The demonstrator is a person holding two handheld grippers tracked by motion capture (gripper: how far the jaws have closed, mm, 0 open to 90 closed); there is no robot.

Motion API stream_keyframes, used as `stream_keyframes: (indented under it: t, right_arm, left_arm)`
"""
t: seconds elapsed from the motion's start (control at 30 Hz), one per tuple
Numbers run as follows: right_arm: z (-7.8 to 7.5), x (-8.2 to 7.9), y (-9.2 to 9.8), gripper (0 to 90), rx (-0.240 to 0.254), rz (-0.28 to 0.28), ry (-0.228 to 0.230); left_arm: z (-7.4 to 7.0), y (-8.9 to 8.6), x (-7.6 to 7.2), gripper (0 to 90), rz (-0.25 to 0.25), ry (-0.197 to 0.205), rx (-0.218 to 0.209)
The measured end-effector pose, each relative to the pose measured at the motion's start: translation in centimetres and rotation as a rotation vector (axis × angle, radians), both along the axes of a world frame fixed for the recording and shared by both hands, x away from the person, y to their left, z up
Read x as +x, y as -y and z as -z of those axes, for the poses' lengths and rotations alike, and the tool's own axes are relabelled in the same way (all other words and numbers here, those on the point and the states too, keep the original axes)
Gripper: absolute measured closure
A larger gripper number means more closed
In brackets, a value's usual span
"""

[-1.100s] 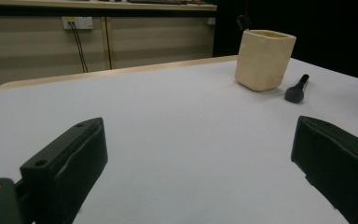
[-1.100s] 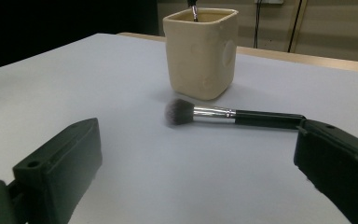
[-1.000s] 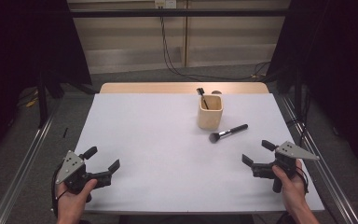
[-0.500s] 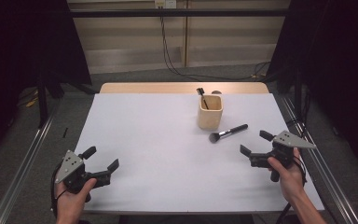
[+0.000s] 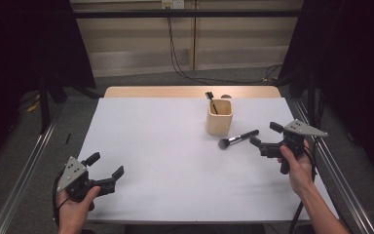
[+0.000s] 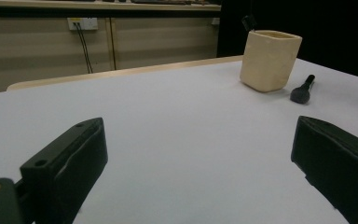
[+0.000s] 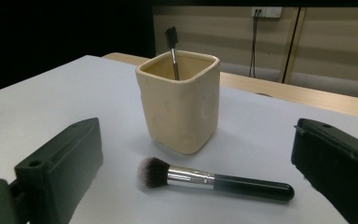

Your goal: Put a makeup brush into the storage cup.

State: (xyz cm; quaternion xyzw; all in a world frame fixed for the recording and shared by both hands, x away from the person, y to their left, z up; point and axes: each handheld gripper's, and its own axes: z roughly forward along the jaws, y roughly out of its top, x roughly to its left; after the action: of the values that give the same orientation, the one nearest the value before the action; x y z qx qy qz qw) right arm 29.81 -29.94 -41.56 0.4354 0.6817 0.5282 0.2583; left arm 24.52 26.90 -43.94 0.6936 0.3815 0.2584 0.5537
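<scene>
Gaping wide, jaws of the right gripper (image 5: 266,136) with nothing between them, facing the makeup brush (image 5: 238,139) lying flat on the white table cover (image 5: 165,146), handle end nearest the jaws in the high view. Seen through the right gripper view: soft dark bristle head with pale tips, silver ferrule, glossy black handle (image 7: 214,180), just in front of the cream square-sided cup (image 7: 179,105), apart from it. Standing inside that cup, a thin black-tipped tool (image 7: 171,46), lower part hidden by the wall, type hard to make out. No brand, label or writing readable anywhere. Spread wide as well, jaws of the left gripper (image 5: 105,165), bare, low at the near left corner, well apart from cup and brush. Moved forward and closer to the brush since a second ago, the right gripper; left one unchanged.
</scene>
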Motion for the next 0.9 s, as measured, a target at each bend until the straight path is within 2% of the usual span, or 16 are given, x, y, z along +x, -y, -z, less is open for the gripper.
stream_keyframes:
  t: [0.07,0.23,0.3,0.57,0.67,0.77,0.9]
  right_arm:
    - [-0.2,0.6,0.1,1.6,0.006,-0.014,-0.014]
    - [-0.5,1.7,0.0,1.4,0.014,-0.005,0.001]
    - [-0.7,2.5,-0.2,1.5,-0.002,0.001,0.0]
    - [-1.1,4.2,-1.0,0.9,-0.026,0.003,0.009]
    - [-1.0,4.7,-1.3,0.6,-0.018,0.013,0.019]
    - [-1.0,5.2,-1.5,0.7,-0.036,0.013,0.021]
    - [-1.9,6.0,-1.3,0.6,-0.034,0.008,0.013]
  left_arm:
    - [0.0,0.0,0.0,3.5,-0.004,0.0,0.001]
    - [0.0,0.0,0.0,3.5,0.002,0.002,0.003]
    - [0.0,0.0,0.0,3.5,0.002,0.003,0.001]
    - [0.0,0.0,0.1,3.5,-0.004,0.001,-0.002]
    - [0.1,0.0,0.1,3.5,-0.005,-0.001,-0.003]
    - [0.0,-0.1,0.0,3.5,-0.003,0.001,0.003]
    - [0.1,0.0,0.1,3.5,-0.005,-0.002,-0.004]
